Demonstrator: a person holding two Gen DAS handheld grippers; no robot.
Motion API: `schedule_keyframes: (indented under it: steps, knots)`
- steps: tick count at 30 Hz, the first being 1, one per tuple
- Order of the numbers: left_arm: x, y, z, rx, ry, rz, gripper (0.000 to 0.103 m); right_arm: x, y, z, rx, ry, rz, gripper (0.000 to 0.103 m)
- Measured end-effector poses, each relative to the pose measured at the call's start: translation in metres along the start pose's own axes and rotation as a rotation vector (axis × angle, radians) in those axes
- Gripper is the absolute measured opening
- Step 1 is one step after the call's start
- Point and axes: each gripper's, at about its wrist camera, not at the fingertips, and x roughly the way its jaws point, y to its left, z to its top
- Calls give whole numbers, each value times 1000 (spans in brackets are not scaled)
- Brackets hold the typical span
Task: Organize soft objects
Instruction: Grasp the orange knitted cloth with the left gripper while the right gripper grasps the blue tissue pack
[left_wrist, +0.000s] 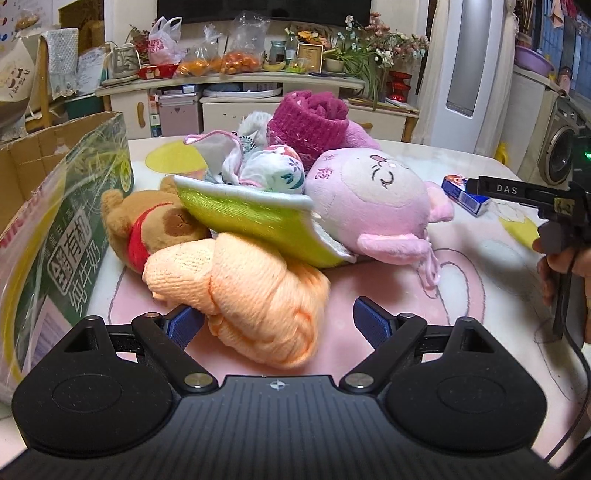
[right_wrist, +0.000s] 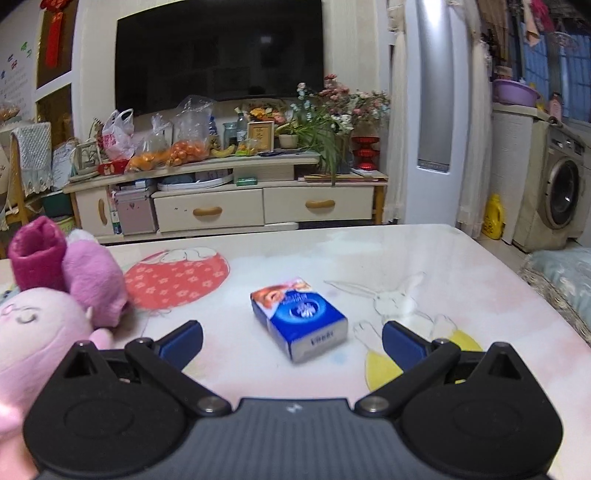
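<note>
A pile of soft things lies mid-table in the left wrist view: an orange knit piece (left_wrist: 251, 291), a brown bear plush (left_wrist: 147, 225), a lime-green cloth (left_wrist: 251, 218), a pink plush (left_wrist: 373, 199), a white floral cloth (left_wrist: 273, 170) and a magenta knit hat (left_wrist: 310, 122). My left gripper (left_wrist: 277, 323) is open, its fingers on either side of the orange knit's near end. My right gripper (right_wrist: 291, 343) is open too, with a blue tissue pack (right_wrist: 299, 321) on the table between its fingertips. The pink plush (right_wrist: 40, 332) and the magenta hat (right_wrist: 37, 254) sit to its left.
An open cardboard box (left_wrist: 74, 206) stands at the table's left edge, beside the bear. The tissue pack (left_wrist: 465, 194) lies right of the pile, under the right gripper's body (left_wrist: 517, 192), which a hand (left_wrist: 554, 266) holds. A TV cabinet (right_wrist: 229, 206) stands beyond the table's far edge.
</note>
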Motion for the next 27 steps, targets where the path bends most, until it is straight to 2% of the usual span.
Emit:
schedule_keyframes:
  steps: [6,11,19,27]
  knots:
    - [7,1,4,-14,21,12,103,30,0,7,-24,44,21,102]
    - [9,1,5,-17,43,29,103,48,-1,7,-58,89,3,102]
    - [13,-1,12,-23,64,22,103,60,-5,10,-69,100,8,102]
    - [18,4,18,-27,79,-1,98,66,-4,10,-79,146,13,85]
